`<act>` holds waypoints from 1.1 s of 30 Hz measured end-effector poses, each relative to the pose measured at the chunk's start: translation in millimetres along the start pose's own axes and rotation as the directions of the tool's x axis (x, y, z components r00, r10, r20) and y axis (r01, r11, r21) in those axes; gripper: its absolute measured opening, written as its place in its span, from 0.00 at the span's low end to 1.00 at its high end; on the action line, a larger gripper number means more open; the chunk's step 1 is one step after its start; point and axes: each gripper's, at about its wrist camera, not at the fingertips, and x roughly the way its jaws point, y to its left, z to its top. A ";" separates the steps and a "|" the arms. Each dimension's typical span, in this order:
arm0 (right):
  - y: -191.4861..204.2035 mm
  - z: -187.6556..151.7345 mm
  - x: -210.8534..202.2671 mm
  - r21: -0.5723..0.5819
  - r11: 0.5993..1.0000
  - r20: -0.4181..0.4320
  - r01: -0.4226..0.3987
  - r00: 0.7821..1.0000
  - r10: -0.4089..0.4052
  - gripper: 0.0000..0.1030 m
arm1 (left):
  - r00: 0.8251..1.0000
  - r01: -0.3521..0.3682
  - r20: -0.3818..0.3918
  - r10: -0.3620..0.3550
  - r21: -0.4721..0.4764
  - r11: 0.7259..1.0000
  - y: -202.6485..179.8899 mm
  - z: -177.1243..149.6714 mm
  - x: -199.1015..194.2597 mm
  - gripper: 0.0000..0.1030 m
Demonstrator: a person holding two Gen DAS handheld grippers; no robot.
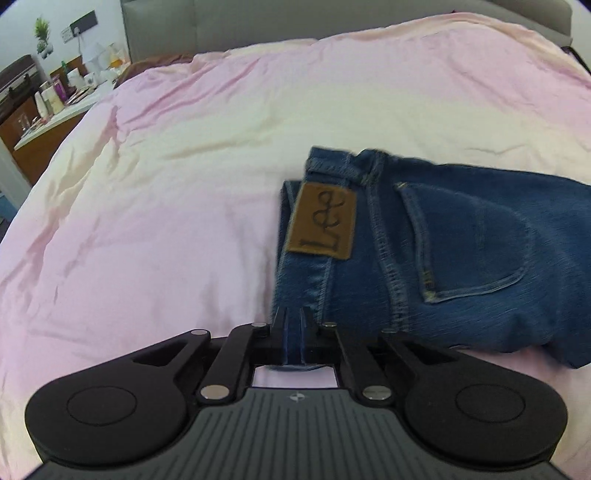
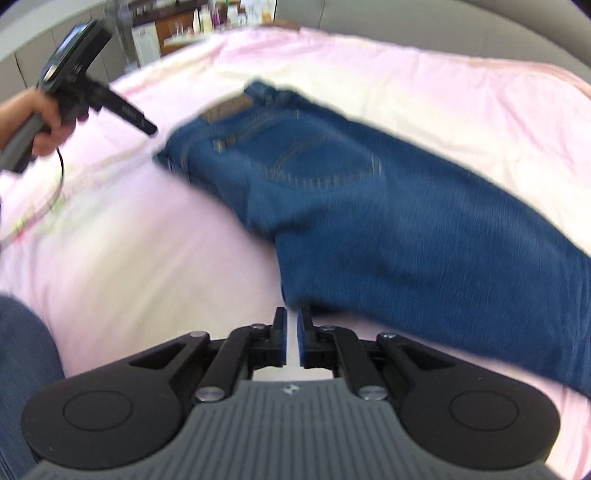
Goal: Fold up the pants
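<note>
Blue denim pants [image 1: 443, 236] lie on pink bedsheet [image 1: 166, 184], waistband with brown leather patch [image 1: 321, 221] toward bed's middle. Left gripper [image 1: 293, 321] pinches waistband edge, denim between narrow jaws. Right gripper [image 2: 291, 325] nearly shut at leg's near edge; hold on cloth unclear through blur.

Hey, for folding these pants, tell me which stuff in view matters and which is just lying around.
Part of the job:
- jeans
- left gripper, shut on the jeans' edge
- right gripper, shut at the jeans' near edge
- pink bedsheet they lie on

Just lying about:
- cluttered side table with bottles and cups
- potted plant
- grey headboard
</note>
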 end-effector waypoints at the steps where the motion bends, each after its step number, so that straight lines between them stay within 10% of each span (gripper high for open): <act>1: 2.4 10.0 -0.6 0.007 1.000 0.019 -0.005 1.000 0.005 0.01 | 1.000 0.009 0.015 -0.010 0.015 1.000 -9.4 2.8 -2.1 0.07; 7: 8.6 40.6 40.3 -0.009 0.999 -0.005 0.039 0.999 -0.039 0.16 | 1.000 0.014 -0.004 -0.014 0.076 0.997 -49.2 8.2 35.2 0.06; 11: -3.7 13.2 83.1 -0.045 0.997 -0.132 0.068 0.989 -0.073 0.16 | 0.996 -0.062 -0.059 0.068 0.094 0.994 -44.7 3.1 67.6 0.04; 18: -18.1 -1.8 94.0 -0.002 0.999 -0.120 0.033 0.992 -0.033 0.16 | 0.981 -0.116 -0.136 0.136 0.141 0.983 -51.7 8.4 107.2 0.04; 26: -25.9 -8.3 31.3 0.041 0.999 -0.070 0.021 0.997 -0.018 0.25 | 0.981 -0.180 -0.046 0.189 0.161 0.970 -67.1 13.5 50.3 0.19; 33: -95.0 -69.0 -63.2 0.076 0.955 -0.074 0.286 0.957 -0.281 0.40 | 0.999 -0.038 -0.010 0.040 0.162 0.986 -133.2 17.8 -9.6 0.24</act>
